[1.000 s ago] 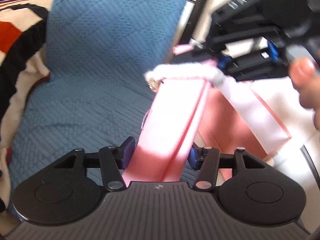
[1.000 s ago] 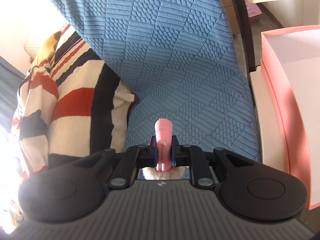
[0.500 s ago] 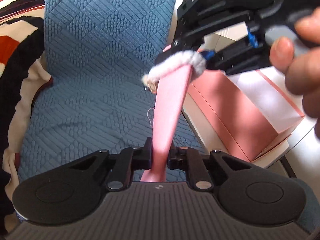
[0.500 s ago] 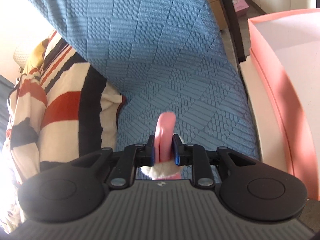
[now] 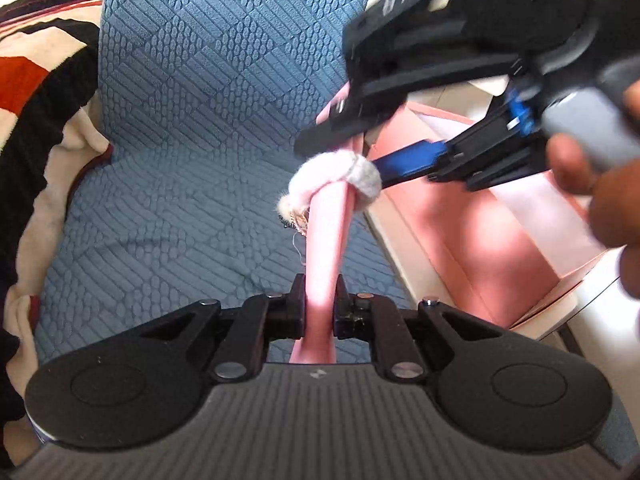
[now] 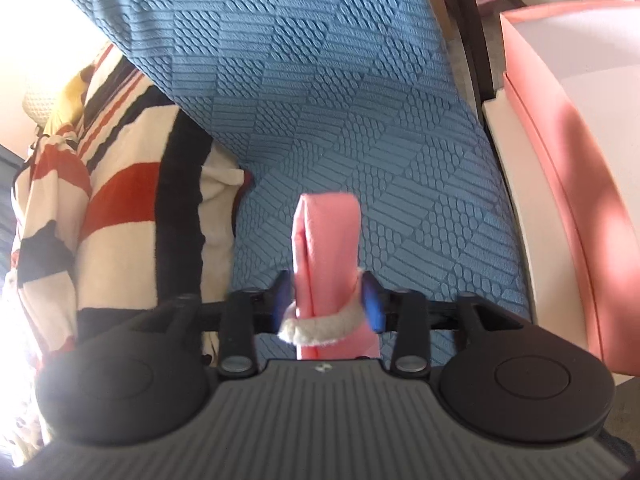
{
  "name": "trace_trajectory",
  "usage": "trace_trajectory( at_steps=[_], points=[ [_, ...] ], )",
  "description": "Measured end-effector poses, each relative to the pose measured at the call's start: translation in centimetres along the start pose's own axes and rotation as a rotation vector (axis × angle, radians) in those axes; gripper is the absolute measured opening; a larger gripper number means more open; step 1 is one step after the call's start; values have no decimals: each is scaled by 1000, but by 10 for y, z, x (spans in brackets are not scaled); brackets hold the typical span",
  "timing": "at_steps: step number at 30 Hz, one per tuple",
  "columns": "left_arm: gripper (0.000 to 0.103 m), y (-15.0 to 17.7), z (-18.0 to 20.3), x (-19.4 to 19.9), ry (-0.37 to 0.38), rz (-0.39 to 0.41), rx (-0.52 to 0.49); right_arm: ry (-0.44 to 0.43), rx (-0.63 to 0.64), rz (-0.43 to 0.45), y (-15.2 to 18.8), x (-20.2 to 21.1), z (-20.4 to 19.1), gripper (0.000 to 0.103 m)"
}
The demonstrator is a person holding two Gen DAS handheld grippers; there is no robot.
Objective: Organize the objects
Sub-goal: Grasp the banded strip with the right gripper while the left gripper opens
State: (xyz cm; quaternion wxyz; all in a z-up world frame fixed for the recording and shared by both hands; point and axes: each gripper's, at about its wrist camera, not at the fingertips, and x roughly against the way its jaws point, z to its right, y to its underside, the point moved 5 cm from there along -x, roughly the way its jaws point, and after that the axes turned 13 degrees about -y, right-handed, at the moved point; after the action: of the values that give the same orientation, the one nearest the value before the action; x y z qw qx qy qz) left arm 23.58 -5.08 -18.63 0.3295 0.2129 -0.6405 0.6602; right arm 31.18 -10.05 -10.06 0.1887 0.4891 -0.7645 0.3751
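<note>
A long pink fabric band [image 5: 326,236] with a fluffy white trim [image 5: 334,176] hangs over the blue quilted seat [image 5: 192,128]. My left gripper [image 5: 319,302] is shut on the band's lower part. In the right wrist view the band's folded end [image 6: 326,240] stands up between the fingers of my right gripper [image 6: 326,300], whose jaws stand apart and loose around it, with the white trim [image 6: 316,330] just below. The right gripper also shows in the left wrist view [image 5: 360,148], at the trim. A pink box [image 6: 568,152] stands to the right.
A striped red, black and cream blanket [image 6: 100,200] lies on the left of the seat. The pink box [image 5: 500,236] rests on a white surface [image 6: 516,184] beside the seat. A dark chair frame bar [image 6: 474,40] runs behind. A hand [image 5: 608,200] holds the right gripper.
My right gripper's jaws have opened around the band's end, which now stands taller between them. My left gripper went from open to shut on the band and stays shut.
</note>
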Motion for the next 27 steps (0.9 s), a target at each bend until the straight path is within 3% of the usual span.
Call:
trace_trajectory(
  at_steps=[14, 21, 23, 27],
  points=[
    [14, -3, 13, -6, -11, -19, 5, -55, -67, -64, 34, -13, 15, 55],
    [15, -2, 18, -8, 3, -39, -5, -59, -69, -43, 45, -21, 25, 36],
    [16, -2, 19, -8, 7, -43, -5, -61, -67, -30, 47, -19, 26, 26],
    [37, -1, 20, -4, 7, -47, -12, -34, -30, -16, 47, -13, 24, 16]
  ],
)
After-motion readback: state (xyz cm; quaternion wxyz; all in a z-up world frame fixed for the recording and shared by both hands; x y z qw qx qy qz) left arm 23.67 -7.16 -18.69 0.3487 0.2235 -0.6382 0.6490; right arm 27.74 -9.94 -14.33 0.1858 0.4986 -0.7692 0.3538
